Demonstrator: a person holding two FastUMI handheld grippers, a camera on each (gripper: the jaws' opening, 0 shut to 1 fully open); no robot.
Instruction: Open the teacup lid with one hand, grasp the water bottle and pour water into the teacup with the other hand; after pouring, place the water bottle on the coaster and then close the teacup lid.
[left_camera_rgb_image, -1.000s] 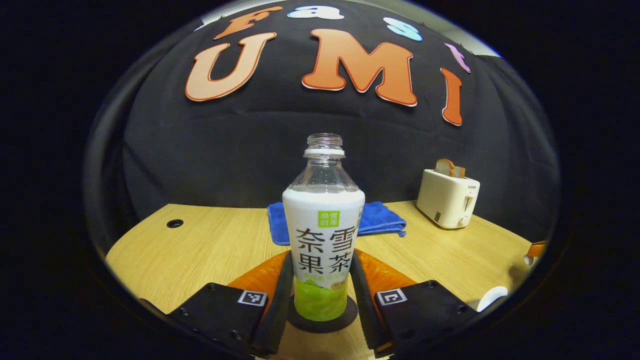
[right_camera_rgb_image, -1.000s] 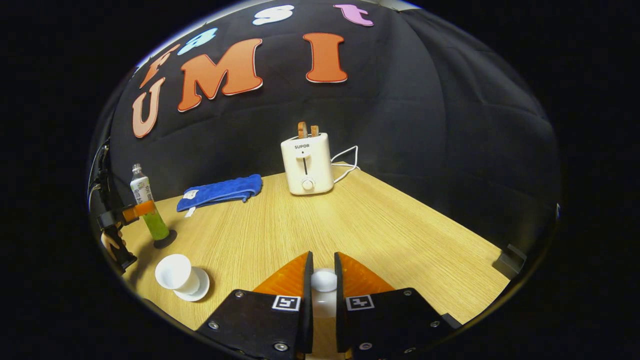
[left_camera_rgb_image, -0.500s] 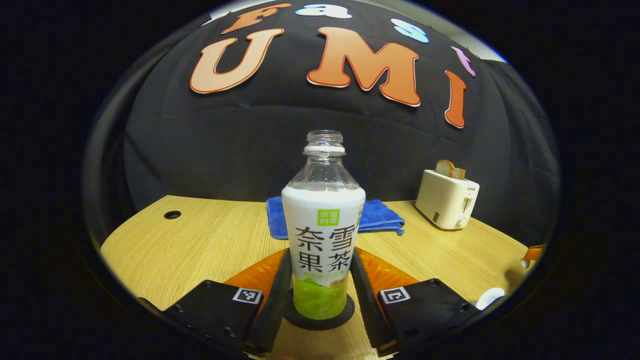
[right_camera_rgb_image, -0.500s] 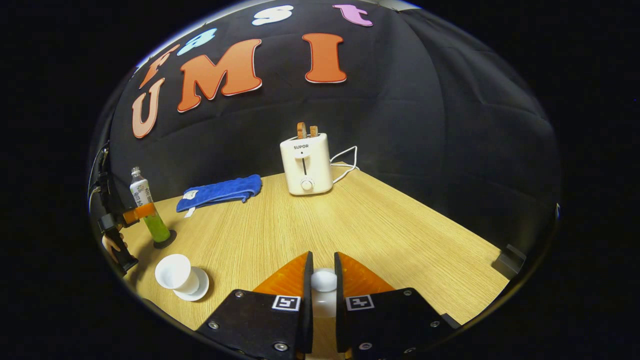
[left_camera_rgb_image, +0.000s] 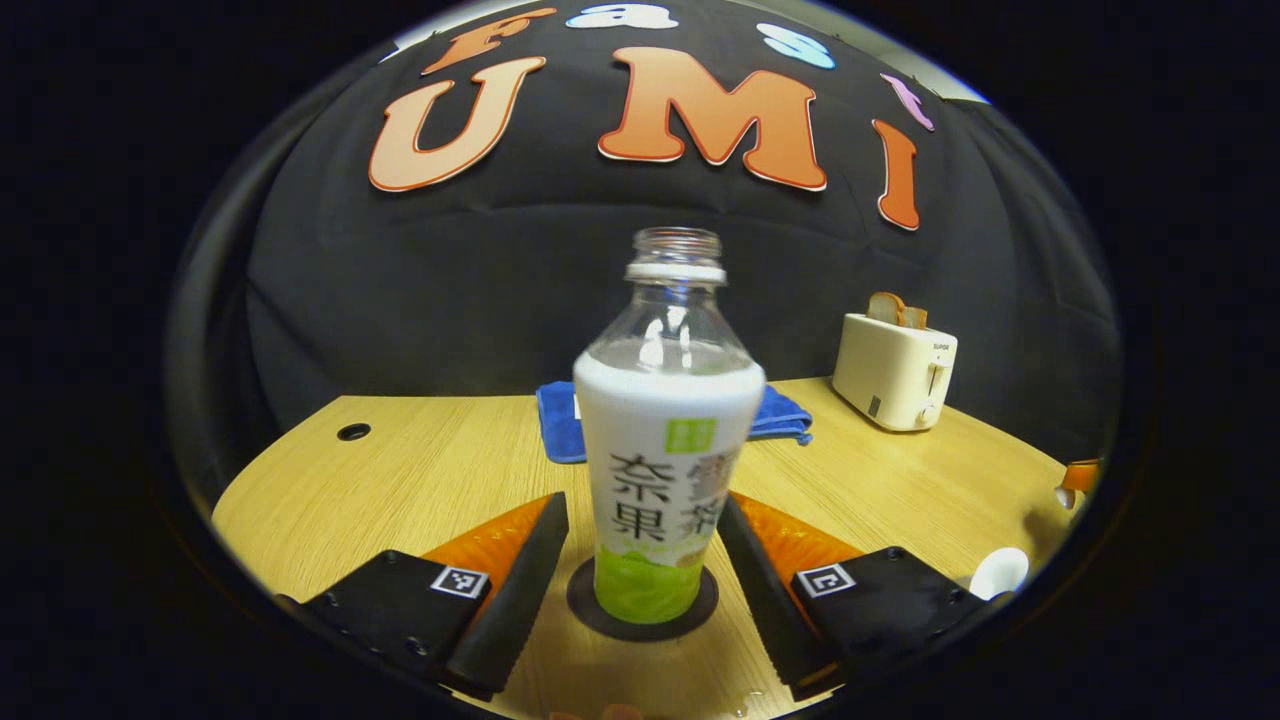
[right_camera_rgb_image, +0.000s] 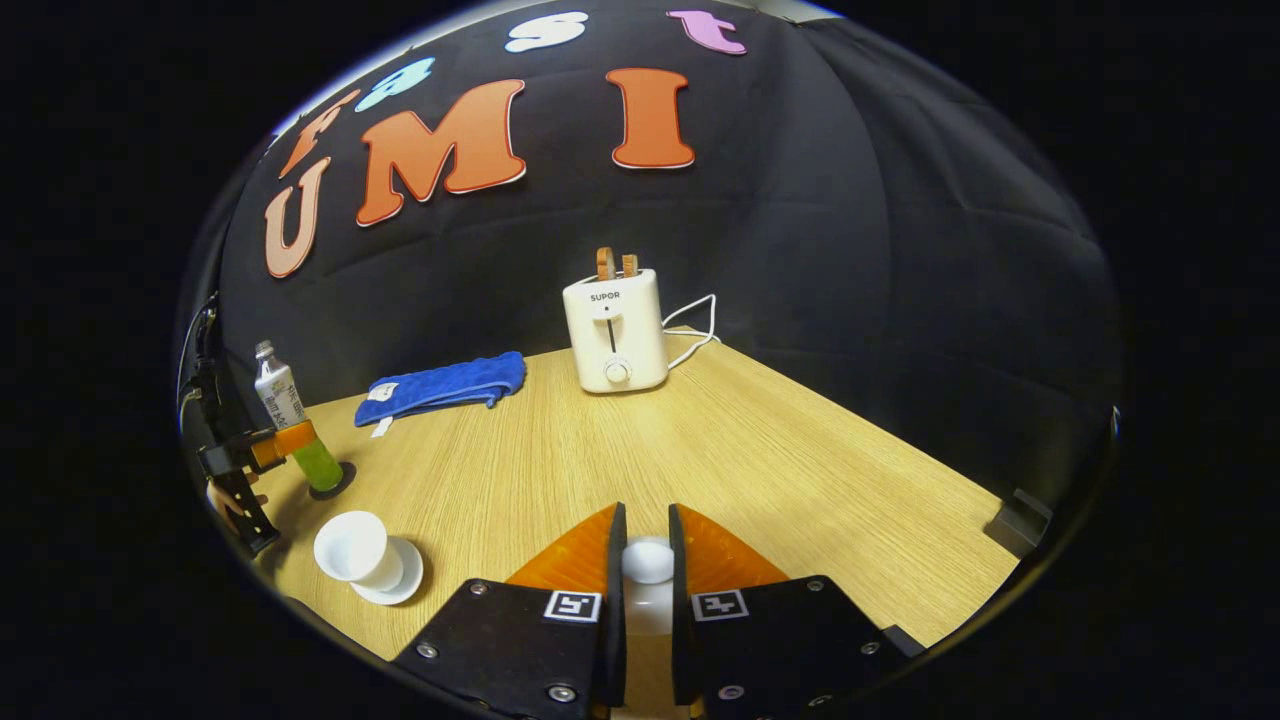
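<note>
The water bottle (left_camera_rgb_image: 668, 440) stands upright on the coaster (left_camera_rgb_image: 642, 603) between the left gripper (left_camera_rgb_image: 640, 570), its jaws apart; the right gripper (right_camera_rgb_image: 642, 570) is clamped on the lid (right_camera_rgb_image: 647, 560), with the open teacup (right_camera_rgb_image: 357, 550) near the tabletop's (right_camera_rgb_image: 700, 450) front-left edge

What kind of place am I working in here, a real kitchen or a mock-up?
Most likely a staged booth, not a kitchen: a bare wooden table backed by a black cloth wall, with a toaster and a folded blue towel set out as props.
</note>
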